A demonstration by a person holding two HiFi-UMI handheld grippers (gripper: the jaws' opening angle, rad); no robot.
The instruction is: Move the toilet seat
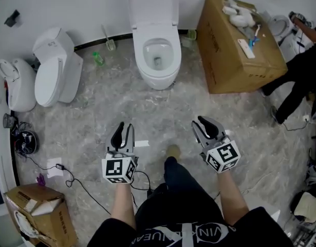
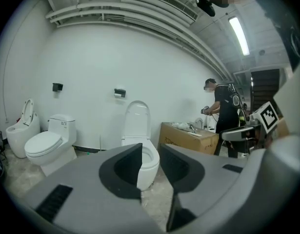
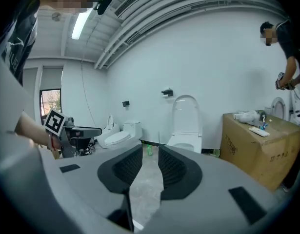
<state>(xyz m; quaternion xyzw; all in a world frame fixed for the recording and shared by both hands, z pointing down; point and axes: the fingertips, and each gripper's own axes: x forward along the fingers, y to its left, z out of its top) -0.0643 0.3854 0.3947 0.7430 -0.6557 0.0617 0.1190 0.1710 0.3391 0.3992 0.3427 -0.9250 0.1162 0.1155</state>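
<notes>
I am holding both grippers low over the near floor, well short of the target; left gripper is showing its jaws apart with nothing between them, only the toilet in the gap beyond; right gripper is likewise standing parted and empty, bare marbled floor showing through. The toilet seat is standing raised against the far wall above the open bowl; I cannot tell seat ring from lid at this range. I am judging the step as the approach, no contact made yet. Risks I am noting: a raised seat is resting near its balance point, so a light or off-centre pinch on the smooth rim could be slipping and letting it slam onto the bowl; if ring and lid are lying together, the jaws could be taking the wrong layer, or both. The cardboard box is sitting just beside the toilet on the right, so the right gripper coming in wide could be clipping its corner. A cable is trailing across the near-left floor, close to my footing; stepping forward carelessly could be snagging it. A green bottle is lying left of the bowl, apart from my line. Another person is working at the far right.
</notes>
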